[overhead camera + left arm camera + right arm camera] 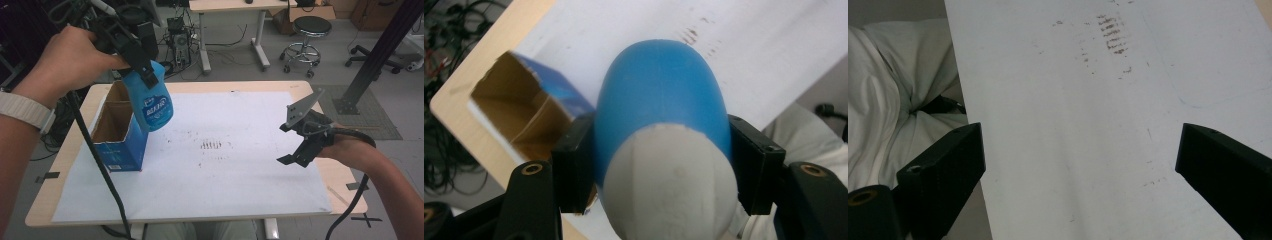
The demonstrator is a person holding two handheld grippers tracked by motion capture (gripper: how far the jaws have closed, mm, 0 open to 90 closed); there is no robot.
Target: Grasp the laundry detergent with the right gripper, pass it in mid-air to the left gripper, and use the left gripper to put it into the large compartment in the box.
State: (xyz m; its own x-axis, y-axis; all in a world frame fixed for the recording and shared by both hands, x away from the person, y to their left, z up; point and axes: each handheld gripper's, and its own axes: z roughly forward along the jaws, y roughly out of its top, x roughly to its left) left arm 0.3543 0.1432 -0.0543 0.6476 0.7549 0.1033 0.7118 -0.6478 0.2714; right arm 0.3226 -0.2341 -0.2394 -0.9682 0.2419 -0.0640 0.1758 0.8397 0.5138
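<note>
The left gripper (pixel 145 70) clamps a blue bottle (pixel 152 102) above the open box (pixel 120 142) at the left, likely lowering next; the right gripper (pixel 300 152) hangs open

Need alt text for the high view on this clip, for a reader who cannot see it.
The left gripper holds a blue bottle in the air above an open blue cardboard box at the table's left. The right gripper hovers open over the white sheet on the right, holding nothing.
</note>
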